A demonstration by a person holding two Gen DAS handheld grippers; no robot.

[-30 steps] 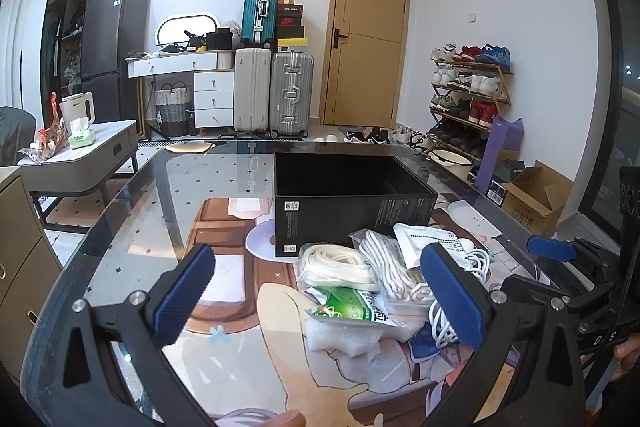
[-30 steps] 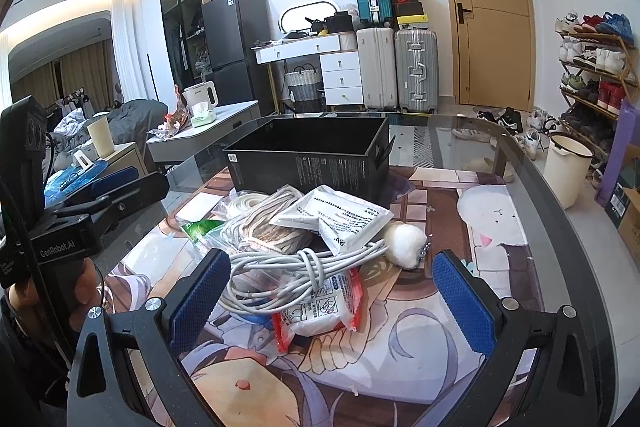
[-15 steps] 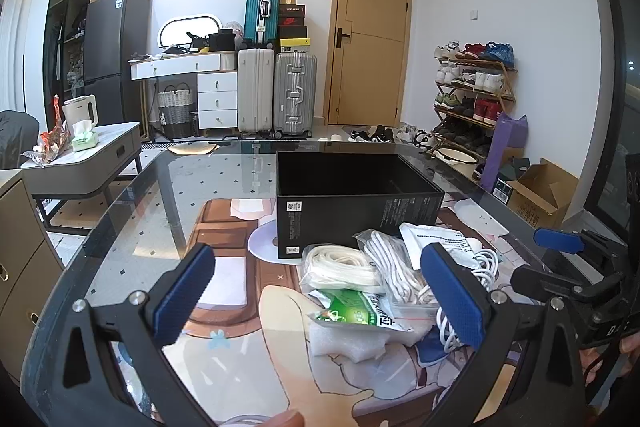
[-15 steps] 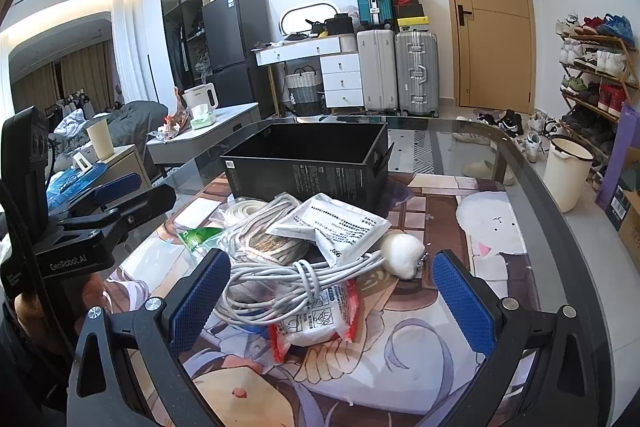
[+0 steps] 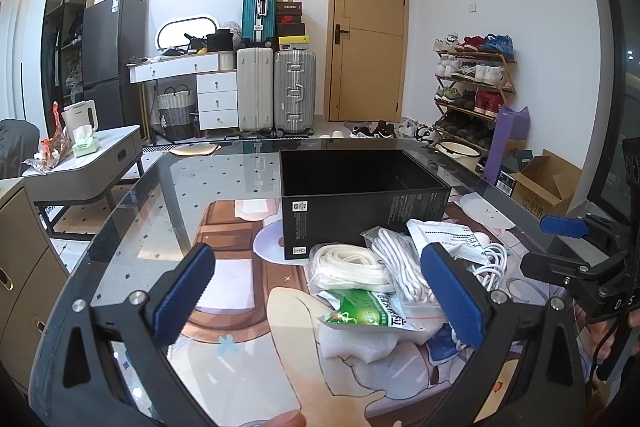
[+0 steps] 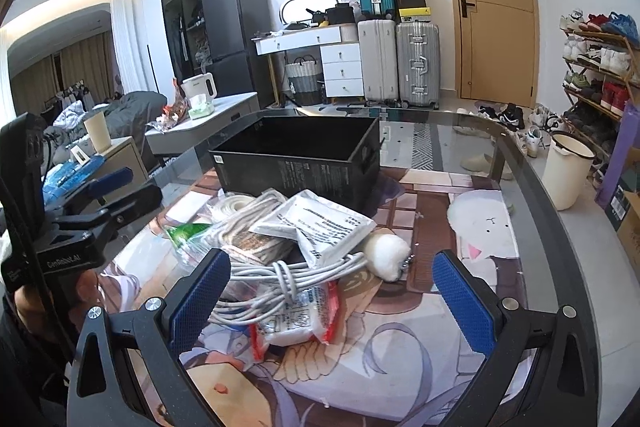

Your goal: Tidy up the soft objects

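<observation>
A heap of soft items lies on the printed mat before an open, empty black box (image 5: 360, 203) (image 6: 296, 163). It holds a bagged white strap (image 5: 348, 267), a bagged rope (image 5: 396, 267) (image 6: 248, 223), a green packet (image 5: 368, 315) (image 6: 184, 231), a white printed pouch (image 5: 448, 235) (image 6: 320, 223), a coiled white cable (image 6: 280, 283) (image 5: 488, 259), a white fluffy ball (image 6: 386, 255) and a red-edged packet (image 6: 296, 319). My left gripper (image 5: 316, 295) is open, just short of the heap's left side. My right gripper (image 6: 328, 303) is open around the cable and red-edged packet.
The glass table (image 5: 136, 227) (image 6: 552, 211) carries a cartoon mat (image 5: 240, 327). Beyond it stand suitcases (image 5: 276, 87), a white dresser (image 5: 200, 87), a shoe rack (image 5: 472, 87) and a side table with a kettle (image 5: 80, 155). A white bucket (image 6: 568, 171) sits on the floor at right.
Both grippers have edged forward toward the heap, which now sits a little nearer in each view. Their jaws stay open and nothing has been picked up.
</observation>
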